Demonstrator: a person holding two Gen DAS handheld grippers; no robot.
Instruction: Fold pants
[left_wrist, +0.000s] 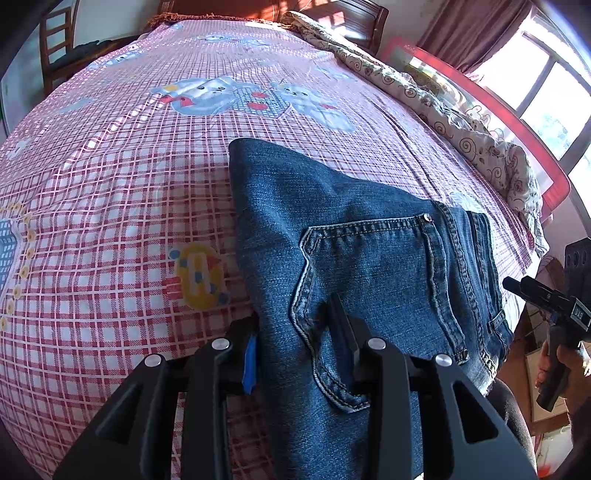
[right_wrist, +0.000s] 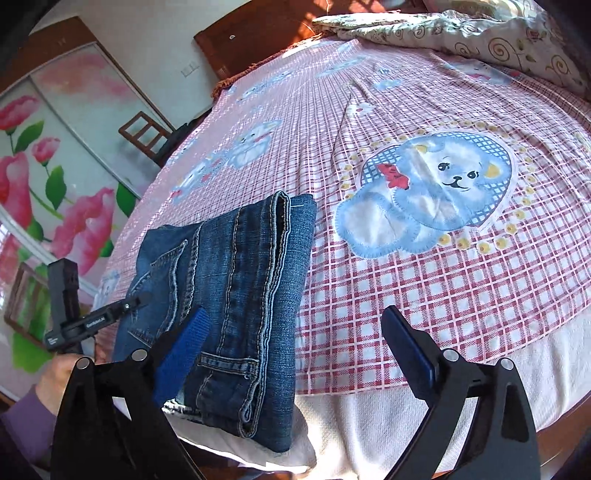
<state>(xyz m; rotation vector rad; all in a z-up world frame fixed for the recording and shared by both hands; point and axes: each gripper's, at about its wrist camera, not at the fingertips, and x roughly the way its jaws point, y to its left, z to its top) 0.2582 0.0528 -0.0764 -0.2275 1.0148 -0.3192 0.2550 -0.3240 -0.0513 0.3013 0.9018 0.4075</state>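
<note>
Pants: blue denim jeans (left_wrist: 369, 258) folded into a compact stack, lying on the bed near its front edge; a back pocket with pale stitching faces up, and in the right wrist view the waistband and belt loops (right_wrist: 236, 295) run along the stack's side
Bed: covered by a pink and white checked sheet (left_wrist: 110, 192) printed with cartoon animals, with a large blue puppy patch (right_wrist: 436, 192) to the right of the jeans
Left tool (left_wrist: 295, 332): fingers spread to either side of a strip of the folded jeans, the denim passing between them; whether the pads press the cloth cannot be told
Right tool (right_wrist: 295, 332): fingers wide apart and holding nothing, the blue-padded left finger (right_wrist: 184, 347) above the jeans, the other over the checked sheet
Quilt: a cream quilt with swirl print (left_wrist: 443, 110), bunched along the far side of the bed
Wardrobe: sliding doors with pink flowers (right_wrist: 55, 184), beside the bed
</note>
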